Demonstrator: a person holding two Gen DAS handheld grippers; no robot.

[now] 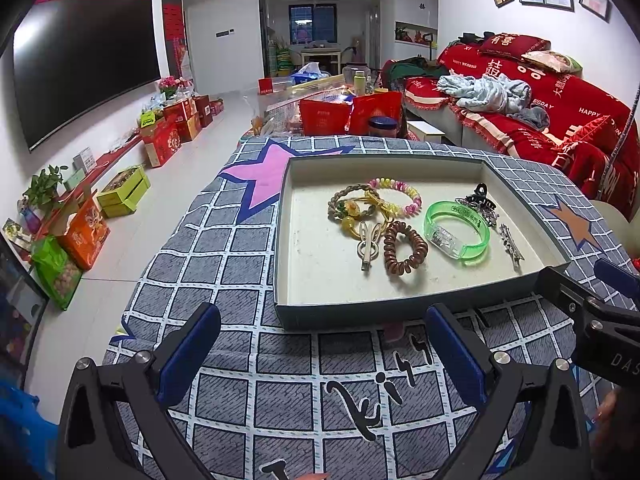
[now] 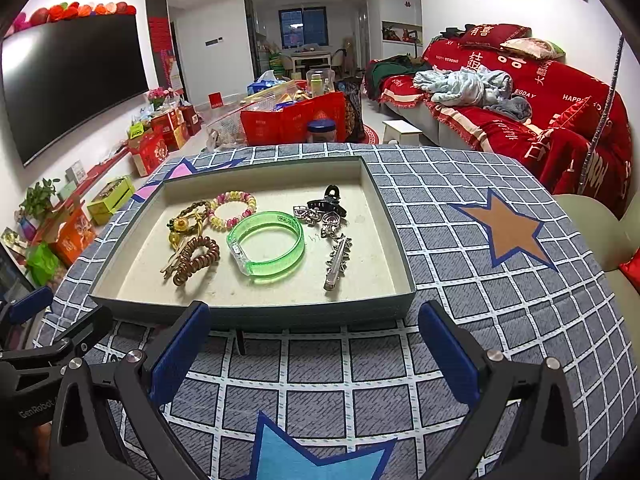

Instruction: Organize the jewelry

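Lying in a shallow rectangular tray (image 1: 400, 310) with grey-green card walls and a pale, speckled floor, the jewelry is gathered toward the middle and far side. A translucent green plastic bangle (image 2: 266, 246) sits at the centre, with a clear block set into its band; small print on it is too fine to read. Left of it lies a brown spiral coil tie (image 2: 196, 260), touching a flat pale clip (image 1: 368, 244). Farther back are a pink-and-yellow coil tie (image 2: 233, 210) and a braided brown band (image 1: 348, 204) with amber beads. To the right a black claw clip (image 2: 330, 198) sits by sparkling metal pieces, and a spiked silver barrette (image 2: 337, 262) lies nearer.

The tray rests on a grey quilted cloth (image 2: 460, 320) with a white grid, stars in pink, brown and blue, and black brush lettering that appears to read "Kiss".

Both tongs hover just near of the tray, empty: the left gripper (image 1: 320, 356) and right gripper (image 2: 314, 348) have their blue-padded jaws spread wide. "GenRobot" is printed on the left tool's body in the right view.

A red sofa (image 2: 540, 100) at the far right reads "HAPPY WEDDING" and "BIGDAY".
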